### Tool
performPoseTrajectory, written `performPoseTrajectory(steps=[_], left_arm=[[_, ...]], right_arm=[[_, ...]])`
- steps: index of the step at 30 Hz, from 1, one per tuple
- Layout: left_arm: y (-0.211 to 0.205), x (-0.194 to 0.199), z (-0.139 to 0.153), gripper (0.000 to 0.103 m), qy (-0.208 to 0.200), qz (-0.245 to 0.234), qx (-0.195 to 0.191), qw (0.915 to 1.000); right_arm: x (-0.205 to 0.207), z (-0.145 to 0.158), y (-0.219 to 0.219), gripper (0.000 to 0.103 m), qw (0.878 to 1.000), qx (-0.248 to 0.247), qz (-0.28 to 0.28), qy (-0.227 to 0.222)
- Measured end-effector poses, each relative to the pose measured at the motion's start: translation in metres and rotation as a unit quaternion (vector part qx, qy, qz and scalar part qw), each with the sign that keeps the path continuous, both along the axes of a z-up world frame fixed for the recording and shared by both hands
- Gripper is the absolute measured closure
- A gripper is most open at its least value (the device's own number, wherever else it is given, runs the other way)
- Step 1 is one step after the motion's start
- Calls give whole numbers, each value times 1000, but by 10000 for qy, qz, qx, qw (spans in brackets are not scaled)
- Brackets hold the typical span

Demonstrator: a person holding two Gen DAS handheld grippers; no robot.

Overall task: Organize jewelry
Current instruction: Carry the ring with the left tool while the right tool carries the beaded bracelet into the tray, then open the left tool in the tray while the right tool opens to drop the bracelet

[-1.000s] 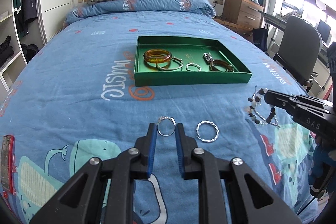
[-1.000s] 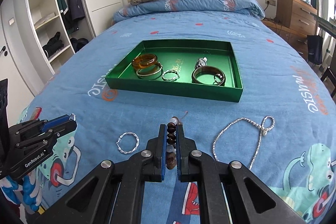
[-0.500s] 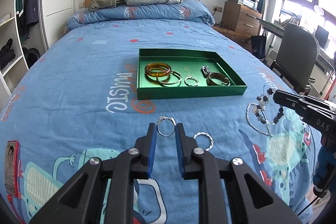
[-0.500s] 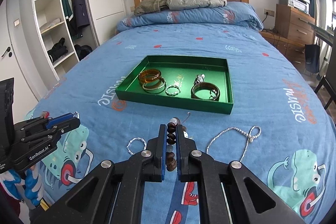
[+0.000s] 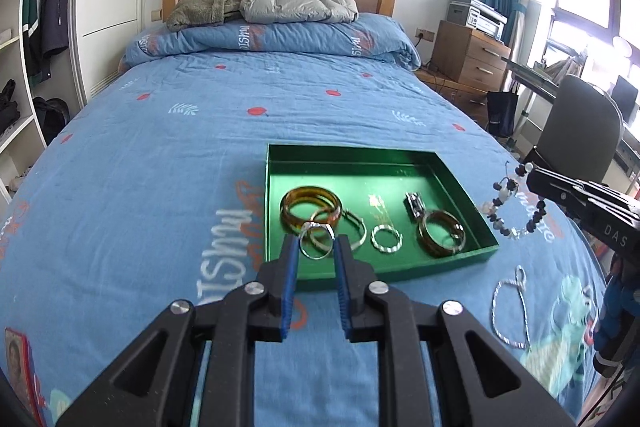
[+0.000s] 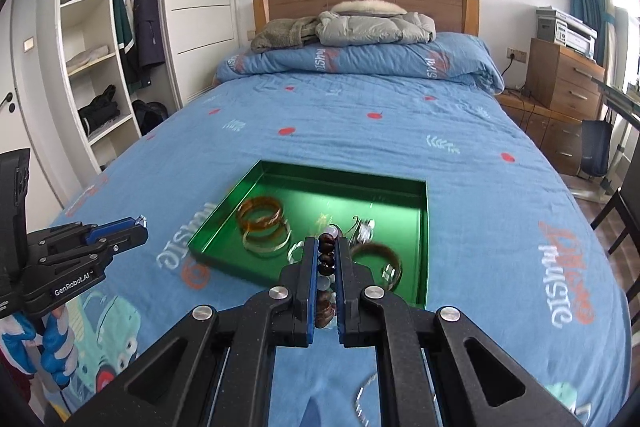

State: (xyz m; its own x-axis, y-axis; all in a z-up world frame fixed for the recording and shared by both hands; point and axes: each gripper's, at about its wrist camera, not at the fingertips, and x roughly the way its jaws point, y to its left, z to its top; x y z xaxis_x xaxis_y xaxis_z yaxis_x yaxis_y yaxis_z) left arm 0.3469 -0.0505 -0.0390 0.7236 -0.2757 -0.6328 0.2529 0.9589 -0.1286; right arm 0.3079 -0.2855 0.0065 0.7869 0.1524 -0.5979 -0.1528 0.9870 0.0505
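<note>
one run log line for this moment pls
left gripper: shut on silver ring | right gripper: shut on beaded bracelet | green tray: ahead

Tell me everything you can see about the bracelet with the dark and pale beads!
The beaded bracelet is a loop of dark round beads mixed with pale, cloudy ones, strung on a thin cord with a short end poking up. It does not lie on the blue bedspread. The right gripper pinches a few dark beads between its blue pads, shut on them, while the rest dangles in the air near the green tray.
</note>
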Motion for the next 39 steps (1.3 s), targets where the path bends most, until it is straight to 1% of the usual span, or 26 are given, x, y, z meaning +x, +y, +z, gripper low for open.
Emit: performPoseTrajectory(steps=[3, 8, 14, 17, 20, 22, 25, 27, 29, 35, 37, 38, 39], left_arm=[[-14, 29, -6, 86, 154, -40, 2, 9999], [-48, 83, -20, 86, 406, -140, 35, 9991], [-94, 133, -38, 86, 606, -237, 216, 9976], [-110, 154, -51, 86, 771, -191, 289, 9964], [-122, 168, -70, 86, 1051, -111, 430, 9935], [-126, 172, -80, 86, 1156, -82, 573, 9916], [-128, 175, -92, 86, 1323, -44, 661, 9890], [-127, 176, -95, 86, 1388, 17, 644, 9882], [-126, 178, -97, 86, 1473, 71, 604, 9872], [-133, 179, -99, 85, 1441, 56, 889, 9855], [-134, 178, -99, 85, 1434, 11, 894, 9856], [-133, 178, -98, 85, 1419, -8, 874, 9860], [-132, 179, -97, 85, 1403, -23, 855, 9864]], right_arm=[[36, -1, -3, 95, 10000, 91, -18, 29], [93, -13, -4, 95, 9996, 219, -29, 158], [149, -38, -12, 95, 9981, 434, -69, 422], [170, -56, -17, 95, 9971, 412, -109, 635], [190, -82, -27, 95, 9932, 179, -407, 1072], [195, -93, -34, 95, 9904, -28, -586, 1249], [196, -103, -45, 95, 9863, -166, -735, 1466], [194, -107, -49, 95, 9846, -280, -772, 1542], [192, -112, -52, 95, 9837, -240, -750, 1619], [186, -123, -56, 95, 9812, -279, -798, 1734], [185, -124, -54, 94, 9808, -343, -795, 1747], [184, -124, -53, 93, 9805, -381, -787, 1758], [185, -124, -52, 89, 9805, -397, -776, 1764]])
